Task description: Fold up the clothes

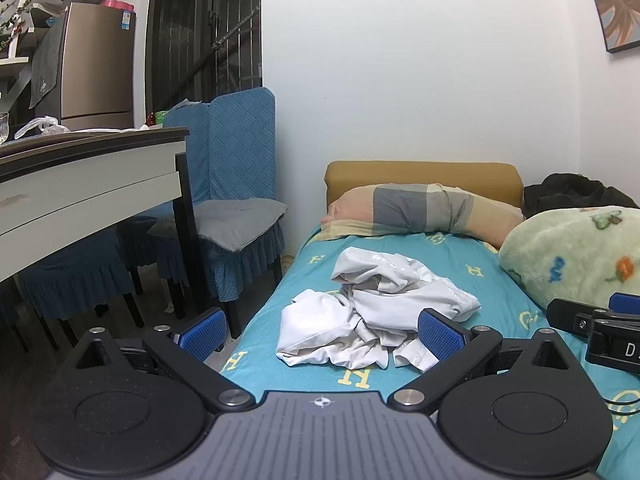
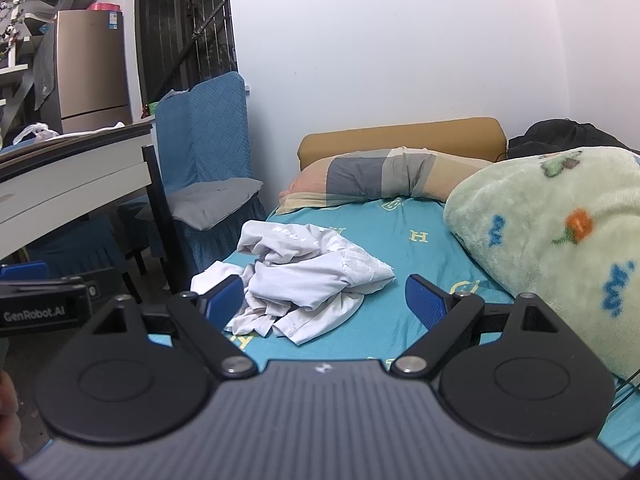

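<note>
A crumpled heap of white and pale grey clothes (image 1: 376, 312) lies in the middle of the teal bed sheet (image 1: 460, 276); the right wrist view shows the same heap of clothes (image 2: 304, 280) left of centre on the sheet (image 2: 420, 248). My left gripper (image 1: 322, 334) hovers open just short of the heap, its blue pads (image 1: 438, 338) wide apart and empty. My right gripper (image 2: 326, 300) is open too, held over the heap's near edge with nothing between its pads (image 2: 426, 304). Each gripper shows at the edge of the other's view: the right gripper (image 1: 600, 328) and the left gripper (image 2: 40, 304).
A rolled green fleece blanket (image 2: 560, 232) fills the bed's right side. A checked pillow (image 1: 424, 210) and tan headboard (image 1: 424, 174) lie at the far end. Left of the bed stand blue-covered chairs (image 1: 236, 184) and a white table (image 1: 80, 184).
</note>
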A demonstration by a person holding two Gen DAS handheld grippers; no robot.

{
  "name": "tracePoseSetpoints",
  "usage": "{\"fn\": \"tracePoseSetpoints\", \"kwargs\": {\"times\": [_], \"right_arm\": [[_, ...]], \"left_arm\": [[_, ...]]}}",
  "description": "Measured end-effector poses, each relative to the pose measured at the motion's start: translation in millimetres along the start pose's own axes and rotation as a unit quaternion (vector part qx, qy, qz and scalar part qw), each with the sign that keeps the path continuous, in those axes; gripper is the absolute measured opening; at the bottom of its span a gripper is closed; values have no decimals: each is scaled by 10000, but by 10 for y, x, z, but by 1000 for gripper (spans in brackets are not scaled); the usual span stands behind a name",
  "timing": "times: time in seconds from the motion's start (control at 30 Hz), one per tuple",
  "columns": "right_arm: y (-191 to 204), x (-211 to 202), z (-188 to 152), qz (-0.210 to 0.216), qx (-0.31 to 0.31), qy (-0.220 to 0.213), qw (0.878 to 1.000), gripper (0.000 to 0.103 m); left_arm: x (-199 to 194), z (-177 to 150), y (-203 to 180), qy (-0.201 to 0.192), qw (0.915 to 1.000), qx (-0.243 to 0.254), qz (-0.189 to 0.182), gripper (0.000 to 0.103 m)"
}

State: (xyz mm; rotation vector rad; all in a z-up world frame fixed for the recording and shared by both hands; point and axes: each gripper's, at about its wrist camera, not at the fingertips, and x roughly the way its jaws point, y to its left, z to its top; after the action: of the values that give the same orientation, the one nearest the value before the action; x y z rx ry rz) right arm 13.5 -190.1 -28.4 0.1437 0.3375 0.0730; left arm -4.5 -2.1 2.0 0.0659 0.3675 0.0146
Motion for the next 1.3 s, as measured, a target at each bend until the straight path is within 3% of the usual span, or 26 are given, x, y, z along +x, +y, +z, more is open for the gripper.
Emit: {"fn": "tracePoseSetpoints", "kwargs": {"times": [0.7, 0.9, 1.1, 1.3], "right_arm": [[-47, -5, -29, 105, 276, -60, 9995, 89], [-13, 53, -98, 104, 339, -173, 9992, 89], [64, 344, -213, 60, 69, -6, 10000, 89], [159, 1040, -128, 371, -95, 403, 9985, 88]], "left_arm": [[17, -5, -47, -53, 9999, 51, -140, 103], [7, 68, 71, -100, 9996, -241, -136, 103], [108, 133, 314, -35, 9981, -619, -11, 103], [275, 157, 588, 119, 9946, -1026, 118, 103]]}}
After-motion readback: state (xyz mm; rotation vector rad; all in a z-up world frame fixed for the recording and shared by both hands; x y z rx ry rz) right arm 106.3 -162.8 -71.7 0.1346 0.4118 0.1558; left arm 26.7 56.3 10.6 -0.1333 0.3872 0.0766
